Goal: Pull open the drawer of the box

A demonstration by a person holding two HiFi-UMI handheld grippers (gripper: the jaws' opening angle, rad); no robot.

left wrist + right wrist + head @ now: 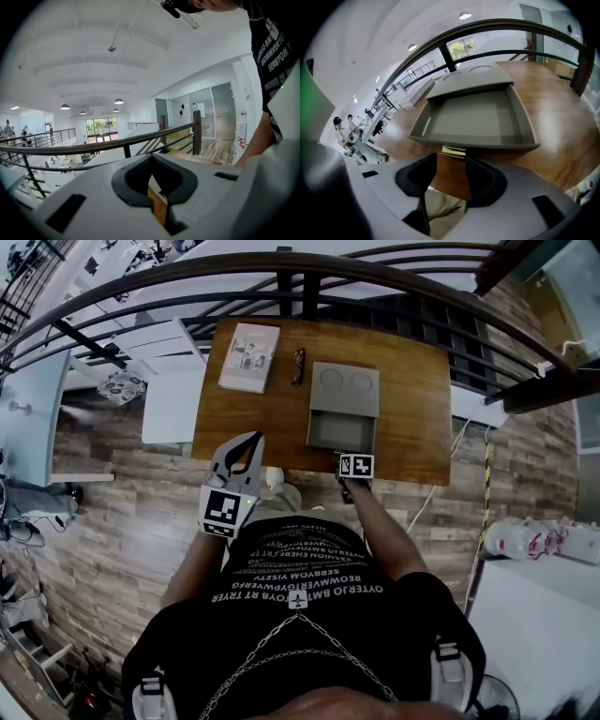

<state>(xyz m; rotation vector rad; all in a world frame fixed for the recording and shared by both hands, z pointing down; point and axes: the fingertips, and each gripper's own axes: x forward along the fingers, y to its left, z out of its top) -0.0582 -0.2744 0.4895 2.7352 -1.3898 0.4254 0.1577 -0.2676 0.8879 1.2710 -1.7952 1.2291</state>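
Observation:
A grey box (344, 381) stands on the wooden table (412, 409), and its drawer (342, 432) is drawn out toward the near edge. In the right gripper view the drawer (473, 117) is empty, with a small brass handle (453, 151) on its front. My right gripper (352, 455) is at that front; its jaws (451, 155) are open, the handle sits just at their tips, and the pads do not press on it. My left gripper (255, 439) hangs off the table's front left corner, shut and empty, tips (152, 155) together, pointing out over the railing.
A book (249, 356) and a pair of glasses (298, 366) lie on the table left of the box. A dark curved railing (281, 268) runs behind the table. A white unit (173, 381) stands at the table's left end. The person stands close against the near edge.

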